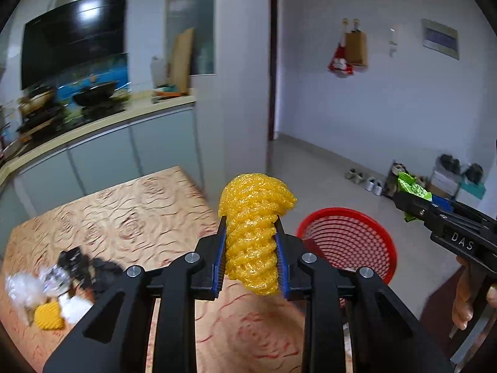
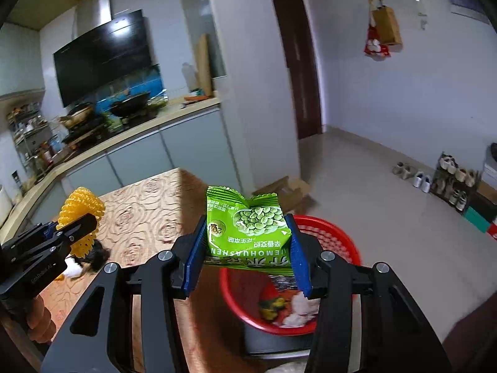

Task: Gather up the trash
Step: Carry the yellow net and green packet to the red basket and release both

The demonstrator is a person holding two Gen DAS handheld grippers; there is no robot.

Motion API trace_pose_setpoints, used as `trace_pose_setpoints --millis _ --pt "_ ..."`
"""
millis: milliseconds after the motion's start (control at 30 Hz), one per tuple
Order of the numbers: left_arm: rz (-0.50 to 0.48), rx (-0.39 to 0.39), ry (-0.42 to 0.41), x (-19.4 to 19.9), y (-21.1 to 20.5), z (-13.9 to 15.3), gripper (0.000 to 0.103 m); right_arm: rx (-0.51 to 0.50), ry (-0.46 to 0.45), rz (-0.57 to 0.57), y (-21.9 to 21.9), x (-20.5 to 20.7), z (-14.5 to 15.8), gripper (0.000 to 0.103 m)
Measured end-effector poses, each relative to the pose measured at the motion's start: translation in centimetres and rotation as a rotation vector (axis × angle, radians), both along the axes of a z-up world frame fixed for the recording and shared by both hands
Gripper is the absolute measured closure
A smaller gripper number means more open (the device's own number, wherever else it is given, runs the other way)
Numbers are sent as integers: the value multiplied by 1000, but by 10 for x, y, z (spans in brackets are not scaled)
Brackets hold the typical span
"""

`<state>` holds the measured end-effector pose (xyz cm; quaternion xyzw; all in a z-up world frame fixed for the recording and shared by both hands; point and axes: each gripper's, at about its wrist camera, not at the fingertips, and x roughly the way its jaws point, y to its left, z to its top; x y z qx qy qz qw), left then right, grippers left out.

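Here, the left gripper (image 1: pixel 251 242) pinches a yellow foam net (image 1: pixel 253 227) above the patterned table (image 1: pixel 124 217), while the right gripper (image 2: pixel 247 248) clamps a green snack packet (image 2: pixel 248 227) over the red basket (image 2: pixel 338 233), which holds some scraps. More litter (image 1: pixel 52 289) lies on the table's near left corner.

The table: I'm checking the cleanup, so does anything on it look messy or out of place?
Yes. A loose pile of litter sits near the table's left edge: crumpled white plastic, something black and a yellow foam net, scattered rather than binned. The red basket beside the table already holds some trash.
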<state>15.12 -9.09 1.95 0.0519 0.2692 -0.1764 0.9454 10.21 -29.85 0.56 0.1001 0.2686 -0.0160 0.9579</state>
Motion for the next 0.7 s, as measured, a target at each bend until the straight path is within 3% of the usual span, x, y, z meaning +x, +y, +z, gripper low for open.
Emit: trace_pose_setpoints --millis 300,500,700 --pt "-152 -4 59 23 -68 -10 76 -7 36 -81 -36 -1 -11 56" --pt "-200 19 83 35 -93 -24 75 -12 66 -110 -53 3 -21 56" --pt "-235 -2 159 52 -112 -44 74 -10 108 -122 -63 14 -34 56"
